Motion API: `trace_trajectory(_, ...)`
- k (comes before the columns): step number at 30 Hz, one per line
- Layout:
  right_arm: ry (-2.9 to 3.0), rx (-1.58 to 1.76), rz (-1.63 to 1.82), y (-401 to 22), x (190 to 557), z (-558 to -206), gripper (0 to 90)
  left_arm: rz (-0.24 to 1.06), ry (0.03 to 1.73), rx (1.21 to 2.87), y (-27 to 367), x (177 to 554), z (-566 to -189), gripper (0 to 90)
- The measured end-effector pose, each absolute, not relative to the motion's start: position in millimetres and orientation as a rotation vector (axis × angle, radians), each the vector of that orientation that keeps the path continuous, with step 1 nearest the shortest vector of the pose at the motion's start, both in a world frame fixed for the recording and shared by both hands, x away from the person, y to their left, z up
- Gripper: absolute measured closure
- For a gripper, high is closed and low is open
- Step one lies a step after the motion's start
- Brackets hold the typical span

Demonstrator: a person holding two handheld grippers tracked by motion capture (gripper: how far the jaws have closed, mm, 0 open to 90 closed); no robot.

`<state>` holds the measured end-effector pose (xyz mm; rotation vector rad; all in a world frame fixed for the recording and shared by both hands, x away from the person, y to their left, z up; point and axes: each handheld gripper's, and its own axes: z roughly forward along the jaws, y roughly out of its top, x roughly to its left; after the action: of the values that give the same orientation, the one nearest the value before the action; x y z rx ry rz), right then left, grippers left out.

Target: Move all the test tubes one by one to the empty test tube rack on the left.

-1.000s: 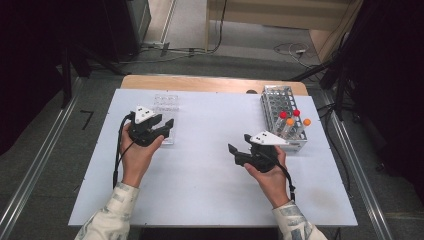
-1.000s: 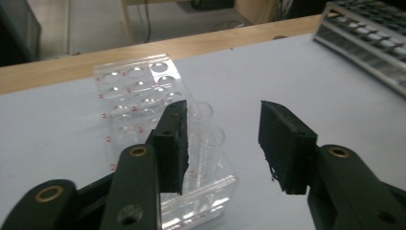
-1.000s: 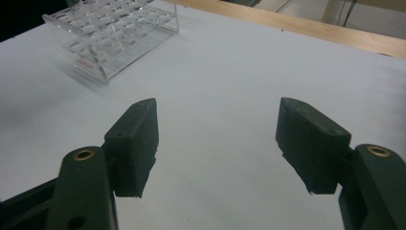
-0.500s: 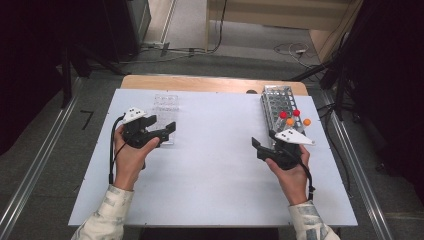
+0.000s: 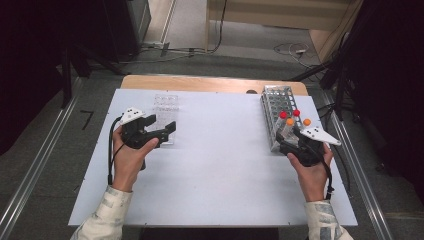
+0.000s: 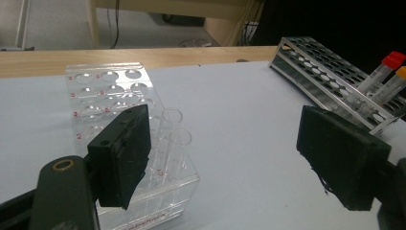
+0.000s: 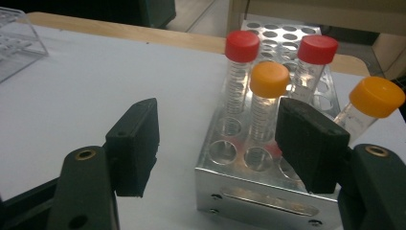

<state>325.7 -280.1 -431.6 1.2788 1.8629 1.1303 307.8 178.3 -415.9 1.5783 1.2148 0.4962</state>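
Capped plastic tubes, perforated metal rack, clear acrylic rack

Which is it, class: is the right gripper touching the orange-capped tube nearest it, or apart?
Apart: the right gripper view shows the right gripper open, orange-capped tube standing untouched beyond.

Even overhead light, bench bright w/ soft shadows, surroundings dark; gripper views slightly soft, no glare.

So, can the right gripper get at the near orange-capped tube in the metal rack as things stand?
Probably yes. The right gripper is open and aimed at the orange-capped tube, which stands near the metal rack's front edge with nothing before it.
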Motion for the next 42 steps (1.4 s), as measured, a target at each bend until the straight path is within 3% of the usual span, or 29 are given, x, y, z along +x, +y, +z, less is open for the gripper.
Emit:
trace_trajectory(8, 1.845, 1.304, 1.074, -283, 341, -443, 31.6, 0.471, 1.192, 1.594, 171, 308, -416, 17.0)
trace_trajectory(15, 1.832, 1.32, 1.049, -286, 351, -449, 39.2, 0.481, 1.189, 1.611, 170, 308, -417, 17.0)
trace_trajectory(29, 1.803, 1.322, 1.05, -288, 360, -454, 70.3, 0.487, 1.198, 1.608, 172, 308, -417, 18.5)
trace_trajectory(36, 1.788, 1.317, 1.082, -291, 358, -448, 71.5, 0.491, 1.196, 1.609, 171, 307, -416, 18.8)
trace_trajectory(42, 1.722, 1.286, 1.171, -296, 346, -418, 71.6, 0.492, 1.197, 1.617, 171, 307, -416, 18.8)
